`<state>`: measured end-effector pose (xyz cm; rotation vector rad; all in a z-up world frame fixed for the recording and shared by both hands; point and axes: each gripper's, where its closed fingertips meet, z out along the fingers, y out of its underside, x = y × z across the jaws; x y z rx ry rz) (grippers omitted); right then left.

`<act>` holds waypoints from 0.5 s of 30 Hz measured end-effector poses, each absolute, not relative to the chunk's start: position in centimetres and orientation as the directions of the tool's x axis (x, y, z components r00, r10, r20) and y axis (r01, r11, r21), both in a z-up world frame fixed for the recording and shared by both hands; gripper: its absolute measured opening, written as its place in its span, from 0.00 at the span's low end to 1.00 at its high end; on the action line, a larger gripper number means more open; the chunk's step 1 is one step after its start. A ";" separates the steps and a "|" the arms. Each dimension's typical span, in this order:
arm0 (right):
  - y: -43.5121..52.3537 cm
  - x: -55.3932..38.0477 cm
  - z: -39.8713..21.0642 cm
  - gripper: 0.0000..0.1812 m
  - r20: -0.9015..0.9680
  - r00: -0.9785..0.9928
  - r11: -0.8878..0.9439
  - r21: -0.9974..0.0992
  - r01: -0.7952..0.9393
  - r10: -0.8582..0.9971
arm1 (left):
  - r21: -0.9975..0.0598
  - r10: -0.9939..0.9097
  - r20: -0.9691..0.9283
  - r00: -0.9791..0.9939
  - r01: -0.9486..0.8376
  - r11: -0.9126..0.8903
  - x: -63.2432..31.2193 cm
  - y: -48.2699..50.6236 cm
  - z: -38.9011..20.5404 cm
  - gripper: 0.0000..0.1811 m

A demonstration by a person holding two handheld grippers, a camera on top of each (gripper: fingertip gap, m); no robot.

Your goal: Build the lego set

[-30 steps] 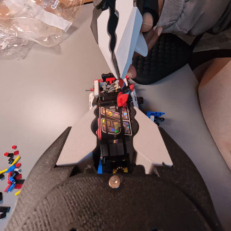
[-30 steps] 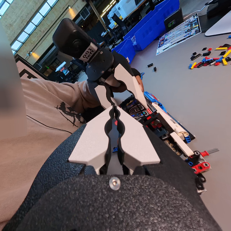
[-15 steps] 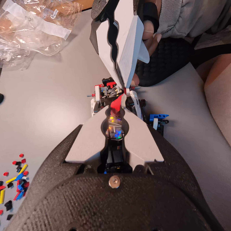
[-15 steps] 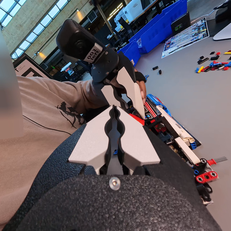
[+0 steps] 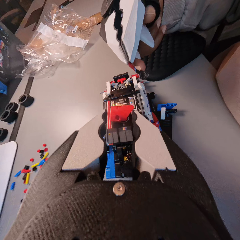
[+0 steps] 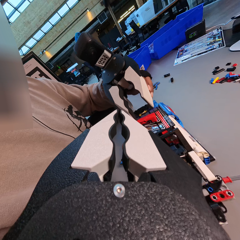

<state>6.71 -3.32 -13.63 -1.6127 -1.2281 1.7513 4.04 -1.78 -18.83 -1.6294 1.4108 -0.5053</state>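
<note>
The partly built lego car (image 5: 142,98), black, white, red and blue, lies on the grey table and also shows in the right wrist view (image 6: 181,136). A red panel piece (image 5: 120,112) rests on its black stickered top, and appears in the right wrist view (image 6: 146,118). My left gripper (image 5: 120,112) is open, its fingertips on either side of the red panel and over the car. In the right wrist view it (image 6: 144,112) hangs open over the car. My right gripper (image 6: 118,110) is shut. In the left wrist view it (image 5: 129,61) hovers beyond the car's far end, a thumb beside its tip.
Clear plastic bags (image 5: 54,42) lie at the far left, with black tyres (image 5: 26,100) near the table seam. Small loose pieces (image 5: 33,166) lie to the left of the car, and show in the right wrist view (image 6: 224,79). A blue-and-white sub-assembly (image 5: 165,109) sits right of the car. An instruction booklet (image 6: 200,48) and blue bins (image 6: 168,39) are farther off. Spacing between my two grippers at the tips: around 6 cm.
My left gripper closed on the red panel half a second ago and has opened again, leaving the panel on the car's top. My right gripper has lifted away from the car.
</note>
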 end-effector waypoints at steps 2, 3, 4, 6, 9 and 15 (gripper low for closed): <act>-3.2 6.8 -13.6 0.00 -0.542 -0.203 -0.499 -0.836 0.228 0.815 | -0.860 -0.951 -0.141 0.275 -0.510 -0.020 3.9 -2.2 -18.5 0.22; -3.2 6.9 -13.6 0.00 -0.544 -0.202 -0.502 -0.835 0.225 0.814 | -0.869 -0.956 -0.096 0.278 -0.492 -0.056 3.8 -2.4 -18.5 0.24; -3.2 6.9 -13.6 0.00 -0.546 -0.200 -0.505 -0.834 0.222 0.813 | -0.872 -0.958 -0.067 0.279 -0.484 -0.080 3.7 -2.4 -18.6 0.25; -3.1 7.0 -13.5 0.00 -0.548 -0.196 -0.509 -0.833 0.216 0.813 | -0.870 -0.961 -0.059 0.270 -0.485 -0.084 3.5 -2.4 -19.0 0.26; -2.9 7.0 -13.4 0.00 -0.554 -0.188 -0.518 -0.829 0.209 0.811 | -0.866 -0.969 -0.060 0.238 -0.495 -0.068 3.5 -2.1 -19.5 0.25; -2.2 6.6 -13.6 0.00 -0.586 -0.141 -0.552 -0.804 0.222 0.798 | -0.861 -0.978 -0.049 0.205 -0.505 -0.063 4.2 -1.9 -20.1 0.17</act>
